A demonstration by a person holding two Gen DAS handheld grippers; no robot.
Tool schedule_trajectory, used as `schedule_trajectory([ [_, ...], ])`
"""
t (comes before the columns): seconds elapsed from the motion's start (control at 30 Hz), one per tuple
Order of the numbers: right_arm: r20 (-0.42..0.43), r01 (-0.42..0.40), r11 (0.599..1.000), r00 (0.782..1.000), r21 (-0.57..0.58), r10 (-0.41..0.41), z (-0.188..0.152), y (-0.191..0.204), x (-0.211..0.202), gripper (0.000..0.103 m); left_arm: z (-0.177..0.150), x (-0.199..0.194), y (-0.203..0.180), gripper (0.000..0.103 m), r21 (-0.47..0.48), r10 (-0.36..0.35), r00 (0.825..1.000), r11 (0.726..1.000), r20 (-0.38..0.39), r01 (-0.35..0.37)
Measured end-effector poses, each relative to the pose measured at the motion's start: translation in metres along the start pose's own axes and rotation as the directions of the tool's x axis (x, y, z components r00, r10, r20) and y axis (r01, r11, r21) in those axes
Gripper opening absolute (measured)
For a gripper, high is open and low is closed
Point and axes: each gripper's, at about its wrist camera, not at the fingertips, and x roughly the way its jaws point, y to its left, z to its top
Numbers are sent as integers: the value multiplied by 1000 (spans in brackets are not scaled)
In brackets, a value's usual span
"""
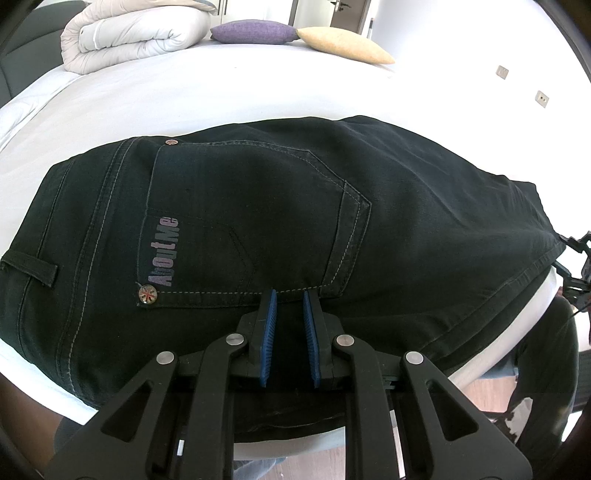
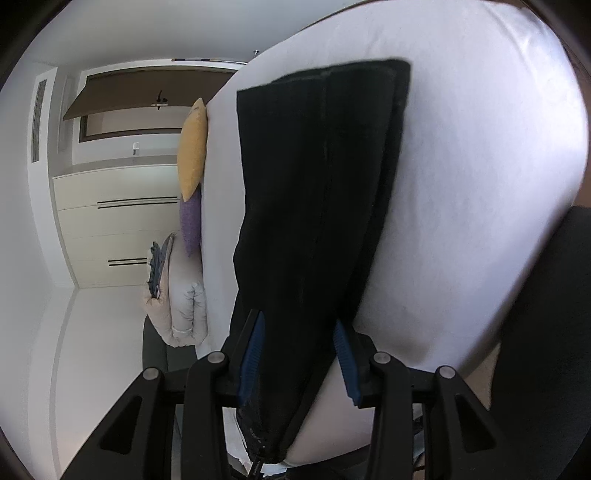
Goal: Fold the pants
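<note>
Black jeans [image 1: 280,221] lie flat on the white bed sheet [image 1: 221,99], seat side up, with the back pocket [image 1: 258,218] and its "AboutMe" print facing the left wrist camera. Left gripper [image 1: 290,295]: the blue pads stand narrow, with only a slim gap, their tips at the pocket's lower seam; whether they pinch denim cannot be told. Right gripper [image 2: 299,325]: the jaws stand about half open with the leg end of the jeans between the blue pads [image 2: 345,350]. Far side of the bed: a folded duvet [image 1: 129,33], a purple cushion [image 1: 255,31] and a yellow cushion [image 1: 343,46].
</note>
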Motion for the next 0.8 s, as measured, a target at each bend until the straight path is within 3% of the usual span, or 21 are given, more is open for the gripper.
schedule_trajectory([
  [0.2, 49, -80, 996, 996, 30, 79, 7, -4, 3, 41, -1, 0, 0, 15, -1, -1, 1000, 1000, 1, 1],
  [0.3, 89, -85, 995, 993, 56, 80, 17, -13, -2, 23, -1, 0, -1, 15, -3, 2, 1000, 1000, 1, -2],
  [0.33, 98, -76, 996, 993, 54, 71, 19, -14, -3, 10, 0, 0, -1, 15, -4, 3, 1000, 1000, 1, -3],
  [0.4, 114, -44, 998, 993, 47, 39, 24, -18, -4, 3, 0, -1, -2, 15, -4, 6, 1000, 1000, 2, -6],
  [0.8, 231, 108, 992, 969, -69, -90, 39, -5, -38, 2, 2, 0, -8, 15, 6, 24, 1000, 1000, -5, -24],
])
